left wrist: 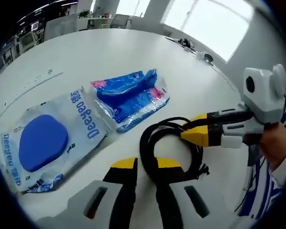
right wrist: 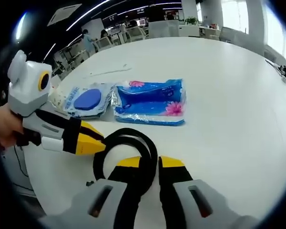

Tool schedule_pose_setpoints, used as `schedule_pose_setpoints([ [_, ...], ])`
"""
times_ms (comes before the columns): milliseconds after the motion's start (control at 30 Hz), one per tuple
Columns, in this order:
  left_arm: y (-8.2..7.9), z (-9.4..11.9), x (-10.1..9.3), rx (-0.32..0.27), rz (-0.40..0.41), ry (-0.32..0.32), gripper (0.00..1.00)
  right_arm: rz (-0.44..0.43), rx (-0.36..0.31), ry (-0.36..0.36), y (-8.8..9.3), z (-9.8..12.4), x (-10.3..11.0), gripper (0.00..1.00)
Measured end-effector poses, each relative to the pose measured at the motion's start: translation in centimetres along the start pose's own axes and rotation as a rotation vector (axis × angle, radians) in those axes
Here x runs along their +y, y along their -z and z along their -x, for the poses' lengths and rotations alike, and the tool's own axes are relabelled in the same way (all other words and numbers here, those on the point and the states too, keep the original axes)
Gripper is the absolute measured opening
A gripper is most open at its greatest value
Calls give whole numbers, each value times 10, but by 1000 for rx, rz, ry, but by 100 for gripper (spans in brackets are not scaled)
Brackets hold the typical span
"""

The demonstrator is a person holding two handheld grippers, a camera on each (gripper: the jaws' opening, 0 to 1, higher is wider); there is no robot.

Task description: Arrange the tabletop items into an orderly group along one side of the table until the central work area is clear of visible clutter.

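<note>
A coiled black cable [left wrist: 174, 157] [right wrist: 128, 143] lies on the white table [left wrist: 109, 52] [right wrist: 229, 95] near its edge. My left gripper [left wrist: 146, 163] has its yellow-tipped jaws closed on one side of the coil. The right gripper [right wrist: 150, 162] grips the coil's other side. Each comes into the other's view: the right gripper [left wrist: 187, 131] from the right, the left gripper [right wrist: 99, 139] from the left. A blue tissue pack [left wrist: 131, 98] [right wrist: 150, 102] lies beyond the cable. Beside it is a clear wipes pack with a blue oval lid [left wrist: 47, 138] [right wrist: 86, 101].
A person's hand [left wrist: 271, 143] [right wrist: 5, 124] holds each gripper, with a striped sleeve [left wrist: 269, 195] by the table edge. Small cables and plugs [left wrist: 193, 47] lie at the table's far side. Desks and chairs [right wrist: 133, 31] stand beyond the table.
</note>
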State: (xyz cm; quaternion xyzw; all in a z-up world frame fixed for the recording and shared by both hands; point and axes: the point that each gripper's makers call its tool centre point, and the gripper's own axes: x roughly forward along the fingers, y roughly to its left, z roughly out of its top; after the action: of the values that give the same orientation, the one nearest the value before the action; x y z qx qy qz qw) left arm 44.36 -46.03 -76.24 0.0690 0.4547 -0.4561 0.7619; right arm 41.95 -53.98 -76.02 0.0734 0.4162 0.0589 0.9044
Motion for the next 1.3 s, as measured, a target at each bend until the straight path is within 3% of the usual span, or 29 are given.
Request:
schedule_pose_setpoints([
  [200,2,6,3,-16,-12,16,17,24,-55,6,-9,5,-5,21],
  [567,-10,25,1,-80,-23,69,36,50,-83,-3,-13,15,-12,33],
  [900,-12,46,-4,-146,-59,157,48,98,-136,-38,-22,35,-5,43],
  [1300,-12,68,-1,-190,-114,199,67,140,-164,-78,-29,49,11,53],
])
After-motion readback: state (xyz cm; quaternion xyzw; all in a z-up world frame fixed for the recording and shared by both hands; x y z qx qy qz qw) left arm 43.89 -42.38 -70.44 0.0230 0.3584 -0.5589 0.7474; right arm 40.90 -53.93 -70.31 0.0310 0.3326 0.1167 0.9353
